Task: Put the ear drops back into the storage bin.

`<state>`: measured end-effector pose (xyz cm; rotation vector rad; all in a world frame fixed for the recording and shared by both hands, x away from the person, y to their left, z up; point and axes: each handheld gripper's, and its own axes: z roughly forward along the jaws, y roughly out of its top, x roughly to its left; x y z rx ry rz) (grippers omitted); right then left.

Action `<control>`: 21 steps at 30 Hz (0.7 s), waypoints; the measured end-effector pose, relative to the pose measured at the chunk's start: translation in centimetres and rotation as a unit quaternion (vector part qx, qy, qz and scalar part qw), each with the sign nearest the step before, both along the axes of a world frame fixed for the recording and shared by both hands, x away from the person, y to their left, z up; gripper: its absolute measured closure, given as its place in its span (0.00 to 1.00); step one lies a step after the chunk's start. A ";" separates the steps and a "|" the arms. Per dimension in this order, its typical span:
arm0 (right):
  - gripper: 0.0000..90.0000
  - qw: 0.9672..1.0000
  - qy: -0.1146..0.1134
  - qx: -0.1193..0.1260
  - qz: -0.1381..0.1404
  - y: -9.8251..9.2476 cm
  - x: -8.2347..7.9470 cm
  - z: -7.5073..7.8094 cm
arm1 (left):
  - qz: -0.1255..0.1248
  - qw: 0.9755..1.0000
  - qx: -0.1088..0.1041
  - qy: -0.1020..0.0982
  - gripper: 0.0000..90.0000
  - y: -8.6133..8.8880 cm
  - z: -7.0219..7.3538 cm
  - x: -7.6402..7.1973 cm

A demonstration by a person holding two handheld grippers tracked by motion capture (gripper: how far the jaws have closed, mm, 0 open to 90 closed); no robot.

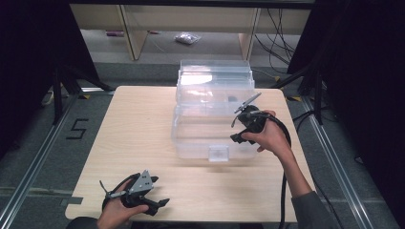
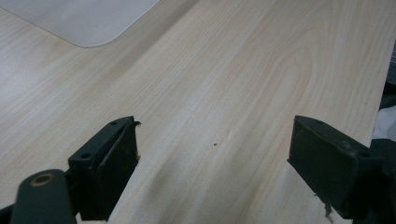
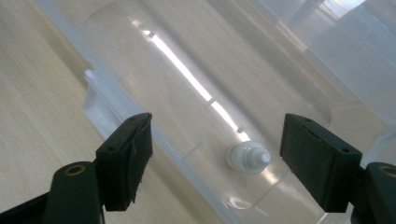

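Note:
A clear plastic box stands mid-table with its lid swung up at the back. My right gripper, held in a hand, hovers over the box's right front part, jaws pointing down and left. Seen from the right gripper view, my right gripper is open, and a small white nozzle-like piece lies inside the box beyond the jaws, untouched. My left gripper rests near the table's front left corner. It is open over bare wood, nothing between its pads, with a corner of the box far ahead.
The light wooden table has its front edge just below the left hand. The box's white latch faces the person. A black cable trails from the right gripper. Floor tape forming a "5" lies left of the table.

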<state>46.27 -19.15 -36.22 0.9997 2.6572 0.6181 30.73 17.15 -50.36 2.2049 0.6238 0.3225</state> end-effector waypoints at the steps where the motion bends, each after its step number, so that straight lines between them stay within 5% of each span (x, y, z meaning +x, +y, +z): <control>1: 0.29 1.000 0.003 0.005 -0.004 0.0 -0.2 0.0 | 0.000 1.000 0.000 0.000 0.17 0.0 0.0 0.0; 10: 0.29 0.999 -0.022 0.026 0.011 -0.1 -1.7 -0.3 | 0.000 1.000 0.001 0.000 0.17 0.0 0.0 0.0; 11: 0.29 1.000 -0.009 0.029 0.005 0.0 -2.0 -0.3 | -0.002 1.000 0.007 -0.003 0.17 0.1 0.1 0.0; 14: 0.29 0.999 -0.025 0.034 0.021 -0.2 -2.4 -0.6 | 0.000 1.000 0.001 0.000 0.17 0.0 0.0 0.0; 20: 0.28 0.999 -0.021 0.047 0.014 -0.4 -3.4 -1.0 | 0.000 1.000 0.001 0.000 0.17 0.0 0.0 0.0; 21: 0.28 0.998 -0.034 0.045 0.019 -0.5 -3.4 -1.1 | 0.000 1.000 0.001 0.000 0.17 0.0 0.0 0.0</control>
